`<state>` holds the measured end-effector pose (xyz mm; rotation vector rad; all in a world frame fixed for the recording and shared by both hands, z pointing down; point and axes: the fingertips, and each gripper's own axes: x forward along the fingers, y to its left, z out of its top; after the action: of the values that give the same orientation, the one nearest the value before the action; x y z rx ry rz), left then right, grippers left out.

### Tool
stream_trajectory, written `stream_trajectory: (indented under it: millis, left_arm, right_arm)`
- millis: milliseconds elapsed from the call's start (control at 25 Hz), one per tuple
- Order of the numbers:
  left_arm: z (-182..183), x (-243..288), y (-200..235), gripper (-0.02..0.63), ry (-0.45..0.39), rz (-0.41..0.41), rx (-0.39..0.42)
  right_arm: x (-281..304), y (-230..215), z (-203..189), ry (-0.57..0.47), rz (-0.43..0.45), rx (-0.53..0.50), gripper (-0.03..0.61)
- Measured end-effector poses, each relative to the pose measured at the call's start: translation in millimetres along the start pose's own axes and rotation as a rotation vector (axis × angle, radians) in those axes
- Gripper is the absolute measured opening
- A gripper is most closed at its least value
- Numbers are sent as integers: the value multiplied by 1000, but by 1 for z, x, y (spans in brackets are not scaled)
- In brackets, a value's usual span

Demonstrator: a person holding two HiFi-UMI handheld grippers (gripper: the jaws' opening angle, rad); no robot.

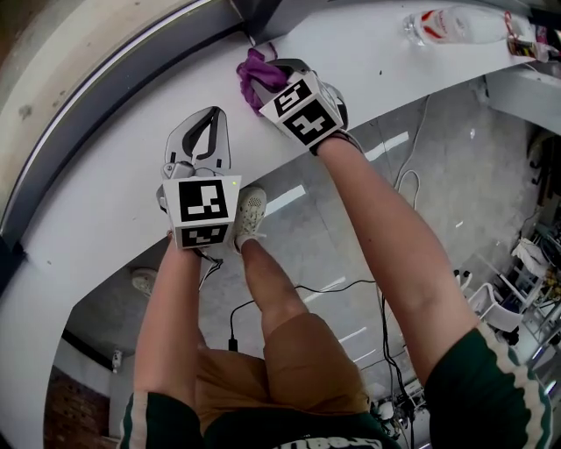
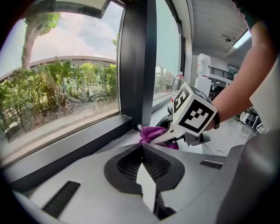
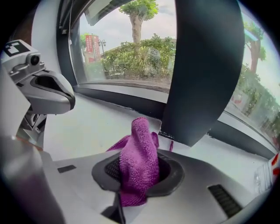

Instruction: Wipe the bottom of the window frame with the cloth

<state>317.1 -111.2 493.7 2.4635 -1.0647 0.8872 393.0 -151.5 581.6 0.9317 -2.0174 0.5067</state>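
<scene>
A purple cloth is bunched in my right gripper, which is shut on it on the white sill, close to the foot of the dark upright post. In the right gripper view the cloth stands up between the jaws, its tip near the post and the dark bottom frame rail. My left gripper rests on the sill to the left, shut with nothing in it. In the left gripper view its jaws meet, and beyond them the cloth sits by the frame rail.
A clear water bottle lies on the sill at the far right. The person's shoe and legs stand below the sill edge, with cables on the floor. The glass and the dark frame bound the sill on the far side.
</scene>
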Motion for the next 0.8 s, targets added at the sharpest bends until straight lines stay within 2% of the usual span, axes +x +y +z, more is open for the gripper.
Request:
stream_trajectory:
  millis: [280, 480, 800]
  left_arm:
    - [-5, 2, -1, 8, 7, -18, -4]
    - [-19, 1, -10, 9, 23, -39, -6]
    - [-31, 7, -31, 8, 43, -64, 15]
  right_arm:
    - [-3, 2, -3, 13, -8, 11, 97]
    - [-12, 8, -12, -32, -7, 93, 97]
    - [-24, 14, -24, -67, -21, 115, 97]
